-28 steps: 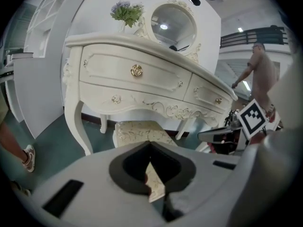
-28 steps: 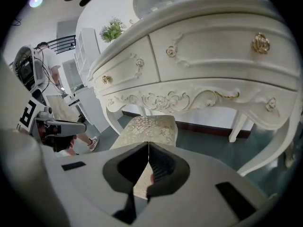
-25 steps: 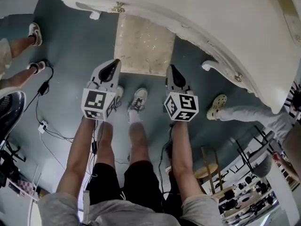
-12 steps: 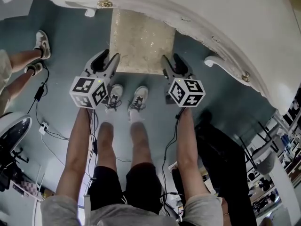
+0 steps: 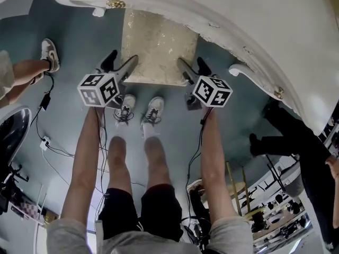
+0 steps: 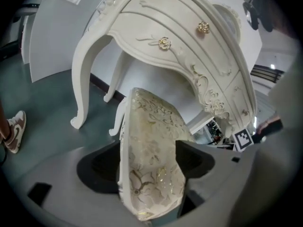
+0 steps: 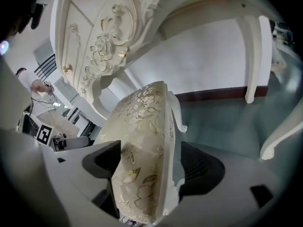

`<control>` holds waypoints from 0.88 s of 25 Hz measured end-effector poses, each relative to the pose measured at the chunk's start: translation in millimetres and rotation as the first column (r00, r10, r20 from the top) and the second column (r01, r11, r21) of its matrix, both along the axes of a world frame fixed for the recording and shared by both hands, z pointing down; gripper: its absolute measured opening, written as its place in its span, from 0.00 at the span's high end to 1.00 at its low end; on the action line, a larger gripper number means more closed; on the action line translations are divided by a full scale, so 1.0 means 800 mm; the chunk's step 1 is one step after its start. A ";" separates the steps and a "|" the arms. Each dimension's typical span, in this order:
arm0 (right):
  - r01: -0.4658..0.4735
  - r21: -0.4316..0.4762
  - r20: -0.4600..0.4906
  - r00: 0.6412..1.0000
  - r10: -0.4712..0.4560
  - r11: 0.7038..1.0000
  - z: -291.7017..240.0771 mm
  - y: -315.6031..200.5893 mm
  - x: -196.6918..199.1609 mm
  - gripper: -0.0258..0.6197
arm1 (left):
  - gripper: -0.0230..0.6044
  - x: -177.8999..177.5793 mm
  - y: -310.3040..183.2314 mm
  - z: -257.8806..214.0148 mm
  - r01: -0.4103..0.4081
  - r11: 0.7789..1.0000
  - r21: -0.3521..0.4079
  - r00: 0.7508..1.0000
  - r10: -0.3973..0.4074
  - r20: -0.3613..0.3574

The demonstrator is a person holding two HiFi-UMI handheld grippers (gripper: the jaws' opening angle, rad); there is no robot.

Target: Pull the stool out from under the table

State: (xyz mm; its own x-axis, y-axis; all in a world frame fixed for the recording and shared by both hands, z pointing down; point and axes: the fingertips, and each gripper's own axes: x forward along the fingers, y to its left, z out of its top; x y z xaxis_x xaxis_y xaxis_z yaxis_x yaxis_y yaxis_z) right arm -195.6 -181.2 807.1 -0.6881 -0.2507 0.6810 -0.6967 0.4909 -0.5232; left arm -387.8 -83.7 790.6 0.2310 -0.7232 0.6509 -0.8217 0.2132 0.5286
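Under the front edge of the ornate white carved table [image 5: 238, 15], the square stool with a cream, gold-flowered fabric seat [image 5: 159, 46] stands on the grey-green floor [image 5: 74, 46], its near half showing. The left gripper [image 5: 123, 61] straddles the seat's near left corner and the right gripper [image 5: 190, 63] its near right corner. Both pairs of jaws have just been opening and stand spread wide, with the seat edge between them, unclamped.

The scene is lit evenly and softly from above, and only faint shadows are cast on the floor [image 5: 69, 46]. The white table [image 5: 254, 15] is nearly washed out in the head view. Straight lines are bent strongly toward every edge. The gripper views are ringed by dark vignetting, and the stool [image 6: 151, 164] is slightly blurred near the lens.
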 end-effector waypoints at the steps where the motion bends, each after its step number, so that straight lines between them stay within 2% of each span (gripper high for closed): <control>1: 0.002 -0.013 0.003 1.000 -0.002 1.000 0.004 0.000 -0.001 0.37 | 0.41 0.000 -0.001 0.005 0.006 1.000 -0.005 1.000 -0.006 -0.011; 6: 0.010 -0.076 0.043 0.999 -0.007 0.997 0.016 0.001 -0.006 0.35 | 0.40 -0.003 -0.007 0.031 0.010 1.000 -0.029 0.998 -0.012 -0.056; 12: 0.046 -0.115 0.098 0.995 -0.034 0.992 0.015 0.004 -0.022 0.36 | 0.40 0.004 -0.013 0.040 -0.008 0.999 -0.048 0.989 0.001 -0.147; 14: 0.050 -0.114 0.107 0.994 -0.038 0.992 0.015 0.004 -0.026 0.36 | 0.40 0.006 -0.013 0.043 -0.006 0.999 -0.044 0.982 -0.003 -0.190; 18: 0.044 -0.103 0.119 0.992 -0.031 0.994 0.014 0.003 -0.027 0.36 | 0.40 0.010 -0.014 0.050 0.009 0.999 -0.049 0.949 -0.024 -0.314; 22: 0.040 -0.116 0.132 0.991 -0.024 0.992 0.018 0.004 -0.027 0.36 | 0.40 0.011 -0.015 0.051 0.010 1.000 -0.022 0.944 -0.017 -0.331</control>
State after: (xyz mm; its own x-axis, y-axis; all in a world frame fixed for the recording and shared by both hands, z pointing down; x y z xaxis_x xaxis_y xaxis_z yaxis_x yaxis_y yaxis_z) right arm -217.3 -178.1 821.2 -0.7789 -0.1502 0.6089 -0.6039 0.4413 -0.6637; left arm -379.3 -95.5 831.2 0.4259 -0.7155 0.5538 -0.5982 0.2365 0.7656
